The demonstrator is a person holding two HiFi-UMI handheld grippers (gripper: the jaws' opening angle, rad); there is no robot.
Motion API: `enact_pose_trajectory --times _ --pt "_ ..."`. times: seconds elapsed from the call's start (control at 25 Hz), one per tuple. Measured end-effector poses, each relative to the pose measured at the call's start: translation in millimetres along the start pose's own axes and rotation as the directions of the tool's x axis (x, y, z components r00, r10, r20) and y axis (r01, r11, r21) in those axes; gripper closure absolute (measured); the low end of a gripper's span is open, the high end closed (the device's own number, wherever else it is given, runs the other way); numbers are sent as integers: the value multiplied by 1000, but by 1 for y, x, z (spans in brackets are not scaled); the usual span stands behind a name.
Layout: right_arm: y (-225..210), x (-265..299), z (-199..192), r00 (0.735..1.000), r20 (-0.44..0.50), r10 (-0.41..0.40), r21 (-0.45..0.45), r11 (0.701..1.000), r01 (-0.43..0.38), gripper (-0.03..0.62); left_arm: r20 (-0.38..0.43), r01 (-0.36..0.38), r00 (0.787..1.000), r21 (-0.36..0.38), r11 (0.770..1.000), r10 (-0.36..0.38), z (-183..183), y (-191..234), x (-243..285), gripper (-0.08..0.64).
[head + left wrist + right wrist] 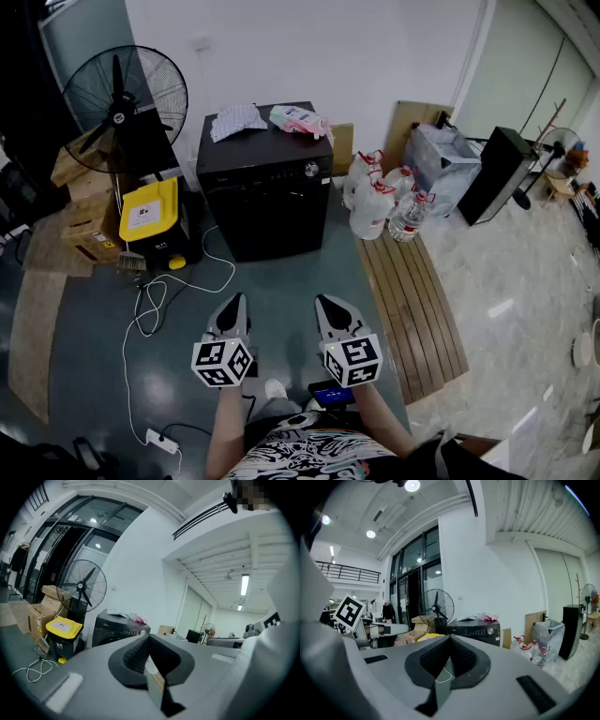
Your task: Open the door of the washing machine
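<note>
The black washing machine (265, 192) stands against the far wall with its front toward me; its door looks closed. It also shows in the left gripper view as a dark box (117, 629) and in the right gripper view (476, 631). My left gripper (234, 304) and right gripper (325, 302) hover side by side over the floor, well short of the machine. Both are shut with nothing between their tips, as the left gripper view (148, 637) and right gripper view (450, 637) show.
A standing fan (125, 98), cardboard boxes (86, 206) and a yellow-lidded bin (155, 223) stand left of the machine. A white cable (155, 309) trails on the floor. Water bottles and bags (384, 202) and a wooden pallet (412, 309) lie to the right. Cloths (272, 120) rest on the machine's top.
</note>
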State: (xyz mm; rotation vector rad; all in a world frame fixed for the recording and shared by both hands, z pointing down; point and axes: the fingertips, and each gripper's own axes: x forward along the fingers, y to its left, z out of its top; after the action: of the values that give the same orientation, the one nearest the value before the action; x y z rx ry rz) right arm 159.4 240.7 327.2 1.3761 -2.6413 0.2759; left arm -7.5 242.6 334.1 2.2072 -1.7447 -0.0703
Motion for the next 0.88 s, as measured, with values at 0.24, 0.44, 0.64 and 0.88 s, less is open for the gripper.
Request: enact_pose_trajectory --times 0.24,0.44,0.64,0.88 --pt "4 -4 1 1000 5 2 0 1000 -2 592 16 6 1000 -26 1000 -5 4 -1 -11 558" --pt "5 -8 -1 1000 7 21 -2 1000 -21 591 16 -6 1000 -23 1000 7 1 -3 -16 558" --pt "2 -3 -8 997 3 74 91 993 -74 588 -16 8 1000 -2 1000 -8 -6 -7 -13 537" --pt "-9 26 -17 994 -36 101 98 990 -97 431 -72 22 997 51 998 -18 -19 7 22 414"
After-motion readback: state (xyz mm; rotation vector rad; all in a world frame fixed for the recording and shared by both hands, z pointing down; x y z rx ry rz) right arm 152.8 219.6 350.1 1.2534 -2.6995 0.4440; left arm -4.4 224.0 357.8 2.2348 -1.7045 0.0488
